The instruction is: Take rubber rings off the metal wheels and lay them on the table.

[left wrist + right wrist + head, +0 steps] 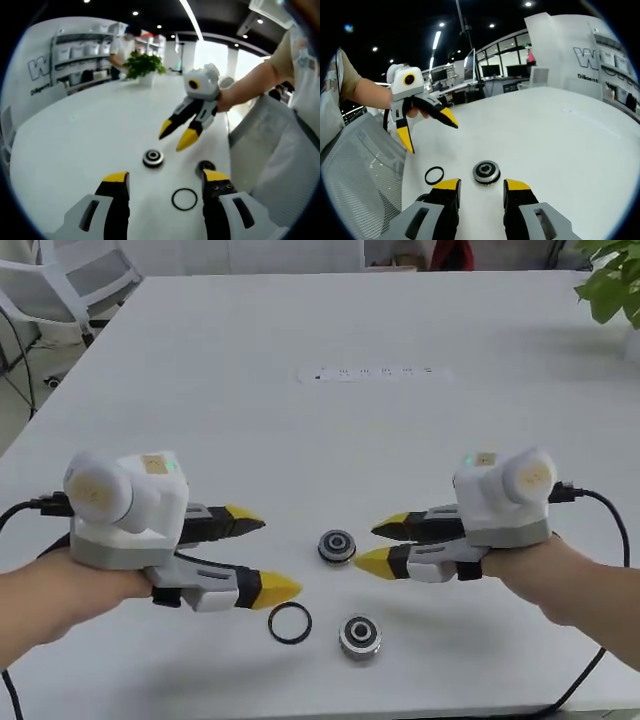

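**Left claw** (pixel 280 555): rounded white housing on a grey base. Two jaws, pale grey at the root, black in the middle, with pointed yellow tips. Tan square left label (pixel 153 465) and small green light (pixel 171 466) on top. Black left cable (pixel 30 506) at the rear.

**Right claw** (pixel 366 546): same build and colours, with a tan right label (pixel 485 459) and a black right cable (pixel 575 492).

**Jaw roots:** each has an oblong slot (pixel 90 215).

**Worn:** beige short sleeve (pixel 340 75).

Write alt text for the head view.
Both open, the left gripper and right gripper face each other over a white table, a metal wheel between their tips. Nearer the person lie a second wheel and, beside it, a loose black rubber ring.
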`<state>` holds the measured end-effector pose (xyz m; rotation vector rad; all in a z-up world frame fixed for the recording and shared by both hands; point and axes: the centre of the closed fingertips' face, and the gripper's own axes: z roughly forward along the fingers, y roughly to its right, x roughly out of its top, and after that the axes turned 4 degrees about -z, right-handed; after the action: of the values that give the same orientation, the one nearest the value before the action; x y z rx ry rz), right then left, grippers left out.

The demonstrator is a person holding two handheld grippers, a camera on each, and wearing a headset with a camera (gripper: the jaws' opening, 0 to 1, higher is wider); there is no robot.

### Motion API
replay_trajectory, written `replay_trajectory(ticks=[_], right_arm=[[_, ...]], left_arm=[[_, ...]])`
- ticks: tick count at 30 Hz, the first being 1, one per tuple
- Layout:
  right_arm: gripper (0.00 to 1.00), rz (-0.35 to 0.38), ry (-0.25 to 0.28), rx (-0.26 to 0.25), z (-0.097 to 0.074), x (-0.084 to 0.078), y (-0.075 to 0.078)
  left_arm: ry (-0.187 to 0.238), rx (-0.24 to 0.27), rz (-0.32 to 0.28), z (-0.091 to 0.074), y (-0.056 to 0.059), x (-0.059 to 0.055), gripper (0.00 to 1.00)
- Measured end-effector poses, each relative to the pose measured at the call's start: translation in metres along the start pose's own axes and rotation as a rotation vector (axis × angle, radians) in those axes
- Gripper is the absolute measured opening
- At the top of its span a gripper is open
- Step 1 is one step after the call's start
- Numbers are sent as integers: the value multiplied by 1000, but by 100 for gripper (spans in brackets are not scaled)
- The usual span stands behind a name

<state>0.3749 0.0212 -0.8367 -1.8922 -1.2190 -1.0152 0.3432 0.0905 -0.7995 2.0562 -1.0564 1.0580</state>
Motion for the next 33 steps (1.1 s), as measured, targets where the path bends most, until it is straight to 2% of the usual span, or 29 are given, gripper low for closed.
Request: replay_trajectory(ticks=[9,21,33], right_arm=[[31,6,1,11,8,-4,6],[30,15,-4,36,16,-9,6],[30,8,-3,44,19,-10,7]], left_arm=[[2,-9,-1,12,-4,4,58],[-4,3,-1,26,-14,2,53],[-7,-3,-6,40,-17,1,47]])
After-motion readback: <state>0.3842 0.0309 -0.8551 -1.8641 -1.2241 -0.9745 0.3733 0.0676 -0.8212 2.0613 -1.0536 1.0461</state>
